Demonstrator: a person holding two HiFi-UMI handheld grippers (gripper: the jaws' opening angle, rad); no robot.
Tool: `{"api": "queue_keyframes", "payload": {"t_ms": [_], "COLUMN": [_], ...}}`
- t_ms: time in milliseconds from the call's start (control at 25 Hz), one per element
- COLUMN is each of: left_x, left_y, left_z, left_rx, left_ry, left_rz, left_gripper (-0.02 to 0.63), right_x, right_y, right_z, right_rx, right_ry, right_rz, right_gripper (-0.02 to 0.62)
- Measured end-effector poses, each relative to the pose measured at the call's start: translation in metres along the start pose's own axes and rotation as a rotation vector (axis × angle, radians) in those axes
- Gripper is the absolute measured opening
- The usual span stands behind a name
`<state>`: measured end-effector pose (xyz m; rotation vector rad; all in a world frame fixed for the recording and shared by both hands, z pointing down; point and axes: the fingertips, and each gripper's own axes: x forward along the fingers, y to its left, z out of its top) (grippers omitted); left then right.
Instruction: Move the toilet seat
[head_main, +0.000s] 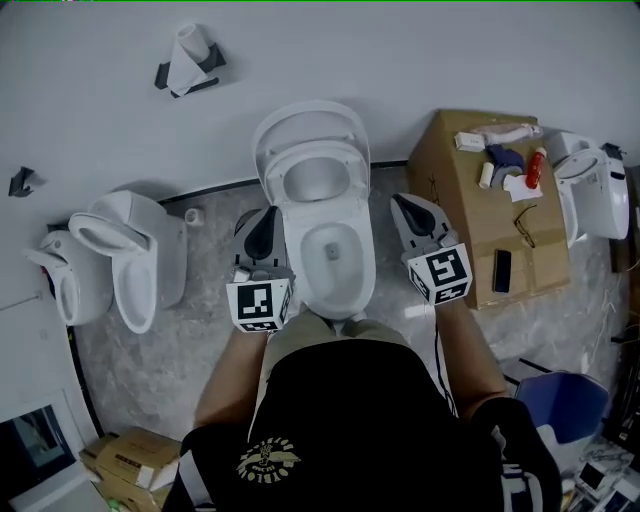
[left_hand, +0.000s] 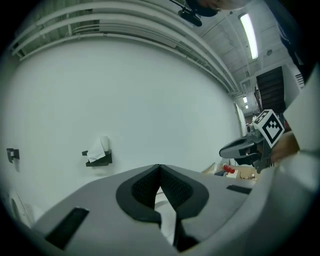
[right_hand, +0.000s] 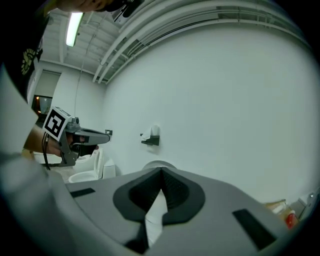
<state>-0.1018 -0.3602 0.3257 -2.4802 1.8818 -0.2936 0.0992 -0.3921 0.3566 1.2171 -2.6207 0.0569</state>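
The white toilet (head_main: 335, 250) stands in the middle against the wall. Its seat (head_main: 352, 180) and lid (head_main: 310, 118) are both tipped up toward the wall, leaving the bowl uncovered. My left gripper (head_main: 270, 215) hangs in the air at the bowl's left side, shut and holding nothing. My right gripper (head_main: 398, 200) hovers at the bowl's right side, also shut and empty. In the left gripper view the jaws (left_hand: 159, 167) meet in front of the bare wall, with the right gripper (left_hand: 225, 150) off to the side. The right gripper view shows its closed jaws (right_hand: 161, 171) and the left gripper (right_hand: 105, 134).
Two more toilets (head_main: 130, 250) stand at the left and another (head_main: 595, 190) at the far right. A cardboard box (head_main: 465, 255) with small items sits right of the bowl. A paper holder (head_main: 190, 60) hangs on the wall. A blue bin (head_main: 565, 405) is at lower right.
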Motion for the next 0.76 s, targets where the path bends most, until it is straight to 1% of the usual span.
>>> {"api": "queue_keyframes", "payload": {"t_ms": [120,200,280,400,560,760], "left_x": [-0.017,-0.024,-0.028,-0.030,-0.033,-0.051], "left_y": [-0.010,-0.017,-0.024,-0.032,-0.026,-0.001], "left_z": [0.018,0.024,0.026,0.030,0.041,0.052], "left_rx": [-0.020,-0.021,0.000,0.038,0.068,0.095], "left_ry": [-0.025,-0.031,-0.023,-0.013,-0.026,-0.046], "left_rz": [0.005,0.006,0.002,-0.016,-0.047,-0.076], "left_gripper": [0.023,0.023,0.023,0.023,0.023,0.023], "right_x": [-0.017,-0.027,-0.037,-0.049,-0.052,-0.044], "right_y": [0.008,0.013,0.016,0.017,0.024,0.054], "right_z": [0.003,0.006,0.009,0.013,0.022,0.035], "right_rx": [-0.006,-0.013,-0.021,-0.021,-0.009,-0.007], "right_ry": [0.001,0.002,0.003,0.000,-0.011,0.000], "right_rz": [0.021,0.034,0.042,0.032,0.004,-0.010], "right_gripper": [0.029,0.029,0.029,0.029,0.029,0.029]}}
